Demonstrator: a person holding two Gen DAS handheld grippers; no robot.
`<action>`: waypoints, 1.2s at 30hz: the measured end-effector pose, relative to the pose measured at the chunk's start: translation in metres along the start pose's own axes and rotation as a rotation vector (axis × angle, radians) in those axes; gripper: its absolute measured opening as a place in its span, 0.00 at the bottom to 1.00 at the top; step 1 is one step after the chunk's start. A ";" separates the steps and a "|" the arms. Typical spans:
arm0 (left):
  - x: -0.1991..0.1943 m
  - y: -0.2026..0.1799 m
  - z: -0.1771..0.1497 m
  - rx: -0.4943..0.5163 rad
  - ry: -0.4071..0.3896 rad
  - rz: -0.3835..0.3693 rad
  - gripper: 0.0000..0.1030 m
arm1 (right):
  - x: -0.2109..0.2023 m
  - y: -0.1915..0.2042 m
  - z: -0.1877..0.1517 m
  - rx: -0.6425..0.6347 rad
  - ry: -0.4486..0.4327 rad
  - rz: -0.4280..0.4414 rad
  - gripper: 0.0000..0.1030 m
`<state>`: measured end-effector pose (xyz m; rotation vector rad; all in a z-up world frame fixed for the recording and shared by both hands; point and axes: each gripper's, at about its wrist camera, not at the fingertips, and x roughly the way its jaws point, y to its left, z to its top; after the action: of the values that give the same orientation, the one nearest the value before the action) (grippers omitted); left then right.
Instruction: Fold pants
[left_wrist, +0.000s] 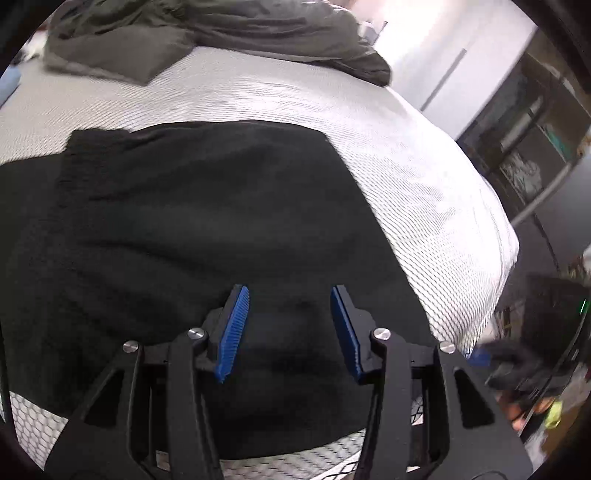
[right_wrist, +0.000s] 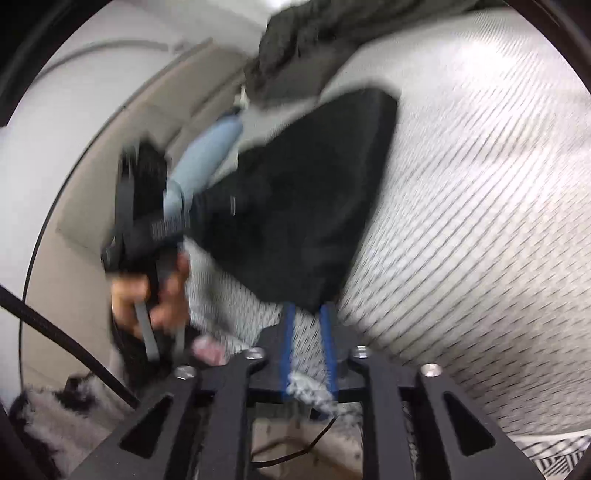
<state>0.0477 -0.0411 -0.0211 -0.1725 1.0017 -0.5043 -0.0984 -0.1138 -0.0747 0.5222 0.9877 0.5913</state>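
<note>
Black pants (left_wrist: 207, 229), folded into a thick, matte, fuzzy slab, flat on bed near its edge. Left hand-held gripper (left_wrist: 290, 332) above pants, blue pads (left_wrist: 234, 332) apart, nothing between. Right hand-held gripper (right_wrist: 309, 345) at pants' near corner, pads narrowly apart, empty. Bed (left_wrist: 424, 192) covered in white-grey woven ticking. Grey duvet (left_wrist: 207, 37) bunched at far end. Hand (right_wrist: 155, 295) gripping left tool's handle, light-blue sleeve (right_wrist: 207, 158). Dark shelving (left_wrist: 528, 147) beyond bed, blurred.
</note>
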 end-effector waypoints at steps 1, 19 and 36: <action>0.003 -0.011 -0.004 0.028 0.000 0.008 0.42 | -0.010 -0.006 0.004 0.031 -0.059 0.000 0.38; 0.029 -0.082 -0.071 0.391 -0.008 0.199 0.50 | 0.111 -0.020 0.109 0.087 0.055 -0.057 0.28; 0.033 -0.046 -0.053 0.377 0.026 0.118 0.50 | 0.171 -0.063 0.242 0.167 0.029 -0.108 0.23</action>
<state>0.0022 -0.0921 -0.0580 0.2291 0.9185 -0.5787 0.2001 -0.0789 -0.1100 0.6047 1.0920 0.4229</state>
